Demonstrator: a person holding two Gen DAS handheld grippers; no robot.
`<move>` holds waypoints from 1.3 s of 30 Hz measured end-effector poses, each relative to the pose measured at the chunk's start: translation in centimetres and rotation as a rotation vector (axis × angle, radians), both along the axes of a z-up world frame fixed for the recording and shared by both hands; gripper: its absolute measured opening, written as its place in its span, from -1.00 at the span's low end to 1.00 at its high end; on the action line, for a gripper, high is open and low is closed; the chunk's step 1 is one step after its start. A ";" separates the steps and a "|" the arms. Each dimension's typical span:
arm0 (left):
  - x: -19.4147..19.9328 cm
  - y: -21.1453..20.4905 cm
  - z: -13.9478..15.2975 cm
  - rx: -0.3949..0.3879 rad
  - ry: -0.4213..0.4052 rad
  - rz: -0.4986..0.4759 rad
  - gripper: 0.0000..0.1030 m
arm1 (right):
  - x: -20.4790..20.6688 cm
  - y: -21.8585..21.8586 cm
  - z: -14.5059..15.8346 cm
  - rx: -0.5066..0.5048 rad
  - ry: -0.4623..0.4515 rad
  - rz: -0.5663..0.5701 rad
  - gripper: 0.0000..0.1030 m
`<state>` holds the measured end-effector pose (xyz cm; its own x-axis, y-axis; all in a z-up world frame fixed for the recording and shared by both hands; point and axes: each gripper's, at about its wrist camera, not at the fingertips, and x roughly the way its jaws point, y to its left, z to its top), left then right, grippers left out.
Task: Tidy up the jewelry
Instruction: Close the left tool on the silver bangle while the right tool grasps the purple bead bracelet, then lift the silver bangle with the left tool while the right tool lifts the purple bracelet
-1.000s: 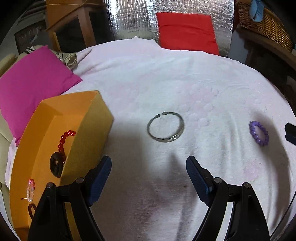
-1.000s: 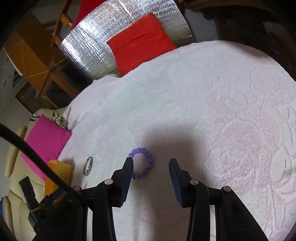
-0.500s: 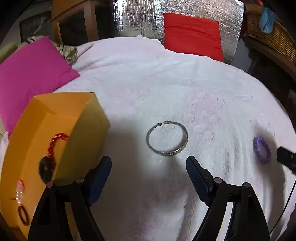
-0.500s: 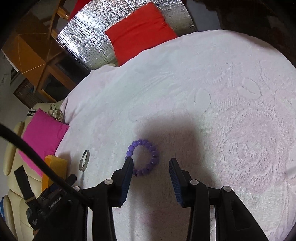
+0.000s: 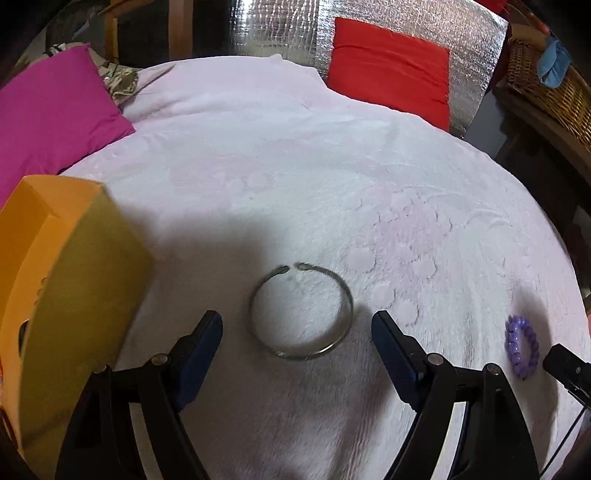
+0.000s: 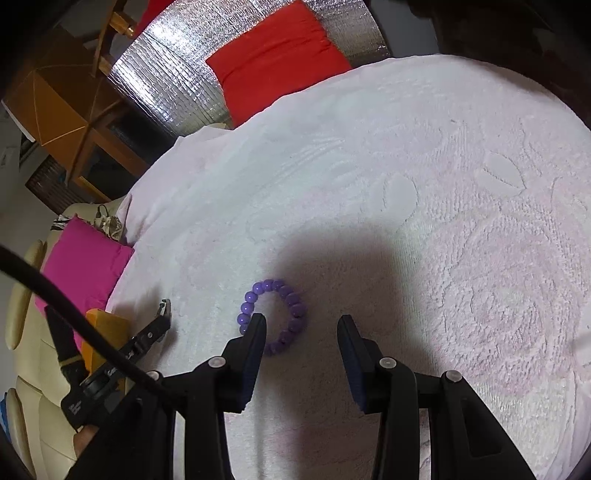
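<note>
Our left claw [image 5: 297,325] is spread wide and grasps nothing; one open silver bangle [image 5: 301,312] lies flat on the pale pink cloth [image 5: 295,166] just ahead of its tips, the gap in the ring toward twelve o'clock. At nine o'clock of it stands one orange box [image 5: 70,266], its contents blurred. At three o'clock lies one purple bead bracelet [image 5: 521,347].

Our right claw [image 6: 301,325] is half parted and released, too. We see that same single bracelet [image 6: 275,317] on the cloth at its eleven o'clock, the left finger [image 6: 255,339] overlapping the ring's near edge; we cannot tell whether it touches.

Farther out we count two cushions, one magenta cushion [image 5: 48,107] at ten o'clock and one red cushion [image 5: 391,62] at one o'clock against one silver foil panel [image 5: 280,33].
</note>
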<state>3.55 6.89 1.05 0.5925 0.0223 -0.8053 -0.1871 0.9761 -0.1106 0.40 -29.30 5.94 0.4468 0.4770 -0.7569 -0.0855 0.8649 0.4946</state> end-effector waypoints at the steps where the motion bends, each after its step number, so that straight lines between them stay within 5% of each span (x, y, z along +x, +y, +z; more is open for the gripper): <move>1: 0.1 -0.2 -0.1 -0.007 -0.001 -0.005 0.62 | 0.0 0.0 0.0 -0.001 -0.001 0.001 -0.16; 6: 0.2 -0.7 -0.2 -0.027 0.000 -0.035 0.61 | 0.2 0.8 -0.1 -0.035 -0.033 0.011 -0.16; 10: -0.1 -0.1 -0.2 -0.072 -0.010 -0.044 0.19 | 0.4 1.8 -0.2 -0.091 -0.062 0.010 -0.17; 19: -1.1 0.0 0.2 -0.060 -0.023 -0.092 0.19 | -0.6 4.8 -0.1 -0.348 -0.169 0.087 -0.67; 30: -5.1 -2.6 3.0 -0.039 -0.047 -0.192 0.19 | -1.3 1.5 0.2 -0.271 -0.080 0.119 -0.73; 39: -8.7 -5.7 2.0 0.000 0.032 -0.309 0.21 | -3.4 -1.2 0.5 -0.240 -0.001 0.114 -0.73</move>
